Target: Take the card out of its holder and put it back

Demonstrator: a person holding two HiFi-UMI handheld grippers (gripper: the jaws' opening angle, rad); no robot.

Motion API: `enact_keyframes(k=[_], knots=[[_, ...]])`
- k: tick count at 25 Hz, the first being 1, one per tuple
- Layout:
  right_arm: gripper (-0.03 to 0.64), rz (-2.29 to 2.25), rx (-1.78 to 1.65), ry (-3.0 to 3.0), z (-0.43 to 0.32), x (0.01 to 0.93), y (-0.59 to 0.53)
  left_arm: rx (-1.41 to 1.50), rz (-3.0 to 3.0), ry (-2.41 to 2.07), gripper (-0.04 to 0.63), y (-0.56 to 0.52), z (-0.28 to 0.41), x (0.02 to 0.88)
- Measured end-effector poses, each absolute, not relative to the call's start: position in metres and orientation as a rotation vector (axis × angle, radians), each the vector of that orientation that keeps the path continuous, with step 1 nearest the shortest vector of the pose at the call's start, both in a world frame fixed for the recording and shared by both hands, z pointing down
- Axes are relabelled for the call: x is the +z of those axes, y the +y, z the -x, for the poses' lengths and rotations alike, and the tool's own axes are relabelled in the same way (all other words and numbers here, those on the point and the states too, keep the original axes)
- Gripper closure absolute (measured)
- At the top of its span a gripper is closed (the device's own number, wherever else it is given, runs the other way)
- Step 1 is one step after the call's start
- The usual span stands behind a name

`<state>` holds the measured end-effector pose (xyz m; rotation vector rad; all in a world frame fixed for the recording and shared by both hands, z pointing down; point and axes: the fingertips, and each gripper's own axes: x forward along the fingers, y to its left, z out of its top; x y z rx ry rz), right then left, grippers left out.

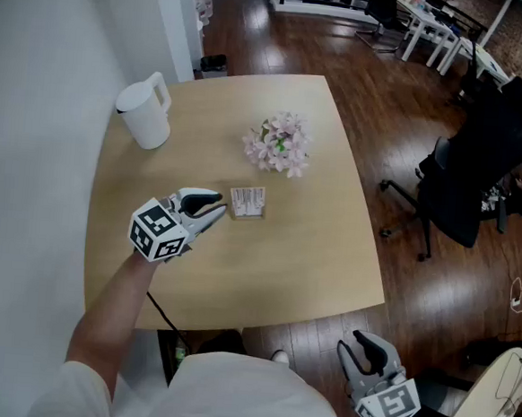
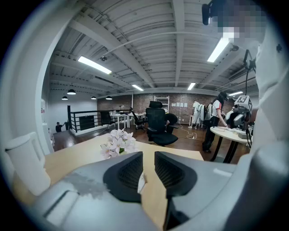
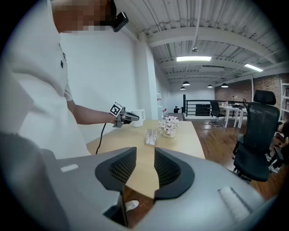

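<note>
A small clear holder with white cards (image 1: 247,202) stands upright mid-table, just in front of the flowers. My left gripper (image 1: 219,209) hovers over the table with its tips just left of the holder, jaws a narrow gap apart. In the left gripper view the card's white edge (image 2: 142,182) shows in that gap (image 2: 148,169); I see no grip on it. My right gripper (image 1: 358,347) hangs off the table's near right corner, slightly open and empty. From the right gripper view (image 3: 145,169) the holder (image 3: 150,136) and the left gripper (image 3: 128,117) lie far ahead.
A pot of pink-white flowers (image 1: 280,143) stands just behind the holder. A white pitcher (image 1: 147,113) sits at the table's far left corner by the wall. The wooden table (image 1: 311,252) ends close to my body. A black office chair (image 1: 470,184) stands to the right.
</note>
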<state>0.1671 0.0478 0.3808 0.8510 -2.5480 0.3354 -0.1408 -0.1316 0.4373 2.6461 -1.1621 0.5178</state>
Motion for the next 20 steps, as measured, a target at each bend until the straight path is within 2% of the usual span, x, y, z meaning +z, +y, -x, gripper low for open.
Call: enact_keyframes(k=[7, 20], knots=[[0.486, -0.914, 0.374, -2.482, -0.130, 0.388, 0.019, 0.545, -2.636, -1.027, 0.488, -0.196, 0.169, 0.488], [0.486, -0.990, 0.449, -2.373, -0.111, 0.400, 0.017, 0.525, -2.631, -0.782, 0.483, -0.217, 0.149, 0.546]])
